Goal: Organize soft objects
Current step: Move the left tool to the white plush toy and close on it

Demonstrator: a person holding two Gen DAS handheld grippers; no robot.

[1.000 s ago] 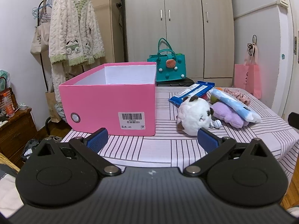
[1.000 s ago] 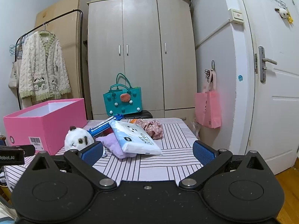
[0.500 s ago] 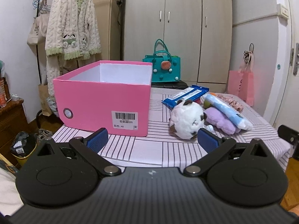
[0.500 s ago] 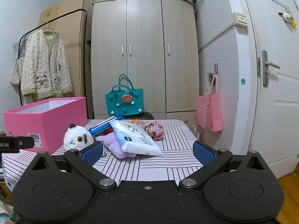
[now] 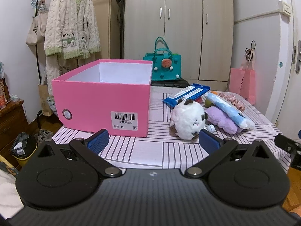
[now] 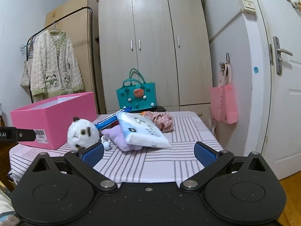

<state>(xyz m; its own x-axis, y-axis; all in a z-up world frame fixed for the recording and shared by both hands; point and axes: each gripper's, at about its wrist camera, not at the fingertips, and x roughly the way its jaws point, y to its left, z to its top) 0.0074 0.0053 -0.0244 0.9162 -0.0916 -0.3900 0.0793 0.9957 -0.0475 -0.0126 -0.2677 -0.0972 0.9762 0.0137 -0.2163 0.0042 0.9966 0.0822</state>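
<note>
Both tools spread wide and empty: left tool low before the pink box, right tool off to the box's right. Panda plush lying on the striped counter just right of the box, touching the purple soft piece under a white tissue pack. Probably approaching for a first pick. Best to straddle the plush's round body, close gently on its widest part, lift clear of the box wall, then lower inside. Beware the small bell snagging.
</note>
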